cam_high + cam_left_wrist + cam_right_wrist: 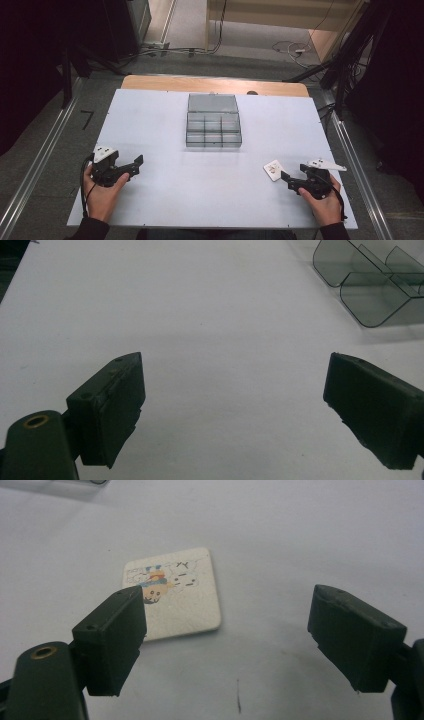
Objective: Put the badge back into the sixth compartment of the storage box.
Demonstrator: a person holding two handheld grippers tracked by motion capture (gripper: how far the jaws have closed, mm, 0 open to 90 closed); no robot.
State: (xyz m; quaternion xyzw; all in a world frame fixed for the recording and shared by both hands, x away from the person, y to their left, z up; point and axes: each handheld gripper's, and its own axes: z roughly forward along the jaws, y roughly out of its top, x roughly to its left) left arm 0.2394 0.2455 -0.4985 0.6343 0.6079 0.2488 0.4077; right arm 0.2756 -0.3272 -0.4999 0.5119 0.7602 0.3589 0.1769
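A small white square tile (273,169) with a cartoon print lies flat on the white table at the front right. My right gripper (285,176) is open just behind it; in the right gripper view the tile (176,593) sits ahead of the left jaw, touching neither jaw. My left gripper (138,164) rests open at the front left over bare table, and the left gripper view (235,410) has nothing between its jaws. A clear grey compartment box (213,121) with its lid laid back stands at the table's middle back; its corner (372,285) appears in the left gripper view.
The white table top (210,185) sits on a wooden board, with metal rails along both sides. Cables lie on the floor beyond the far edge. A person's hands hold both grippers at the near edge.
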